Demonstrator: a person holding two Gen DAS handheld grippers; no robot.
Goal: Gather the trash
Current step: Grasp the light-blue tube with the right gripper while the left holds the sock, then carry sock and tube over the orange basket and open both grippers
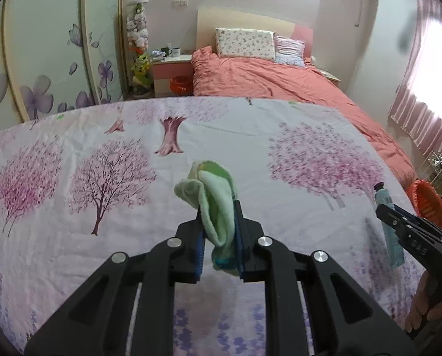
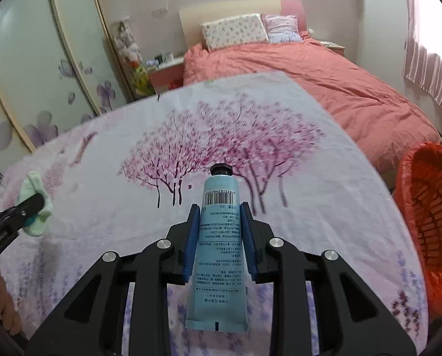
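My left gripper (image 1: 219, 207) is shut on a pale green cloth (image 1: 215, 204) and holds it above the tree-print sheet (image 1: 102, 136). My right gripper (image 2: 220, 210) is shut on a light blue tube (image 2: 219, 243) with a black cap, cap pointing away. The tube also shows at the right of the left wrist view (image 1: 390, 225), and the cloth at the left of the right wrist view (image 2: 35, 204). An orange basket (image 2: 428, 213) lined with a red bag stands at the right, beside the sheet's edge.
A bed with a salmon cover (image 1: 280, 80) and pillows (image 1: 244, 43) lies behind. A nightstand (image 1: 172, 68) and a second orange bin (image 1: 179, 84) stand at its left. A wardrobe with flower print (image 1: 43, 59) is on the left, curtains (image 1: 425, 74) on the right.
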